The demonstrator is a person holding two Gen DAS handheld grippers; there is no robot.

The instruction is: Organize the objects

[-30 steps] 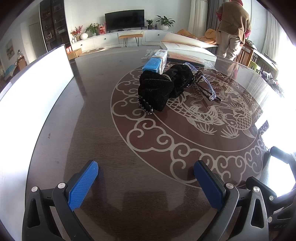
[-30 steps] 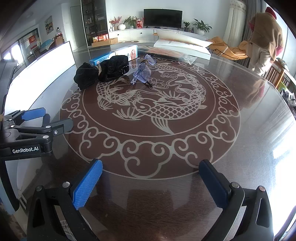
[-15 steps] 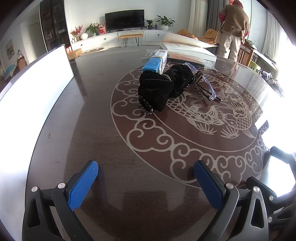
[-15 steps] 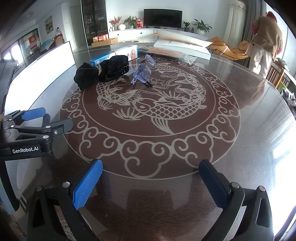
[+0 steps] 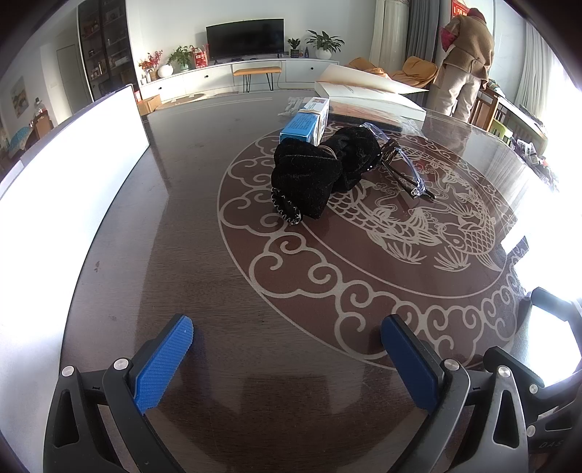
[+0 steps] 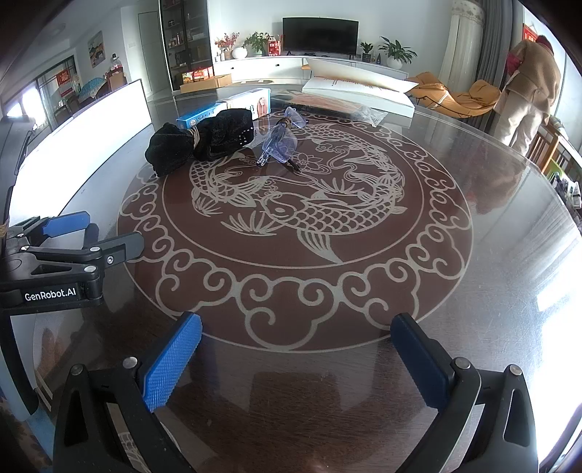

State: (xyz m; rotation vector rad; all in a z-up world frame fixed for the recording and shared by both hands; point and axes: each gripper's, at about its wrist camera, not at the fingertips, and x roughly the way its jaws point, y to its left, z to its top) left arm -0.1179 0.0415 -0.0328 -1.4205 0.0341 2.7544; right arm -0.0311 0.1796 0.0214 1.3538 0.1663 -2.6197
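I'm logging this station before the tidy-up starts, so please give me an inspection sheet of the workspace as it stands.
Surface: dark round table with pale fish-and-cloud pattern, glossy, sun glare at the right.
Job's things: black velvet pouch, tied at the middle; clear glasses beside it; blue and white box behind the pouch.
Clutter: large white open book and a clear plastic bag at the far edge.
Grippers: left gripper and right gripper both open, holding nothing, short of the things.
Cables: nothing seen.
Surroundings: living room with television; a person stands at far right, away from the table.
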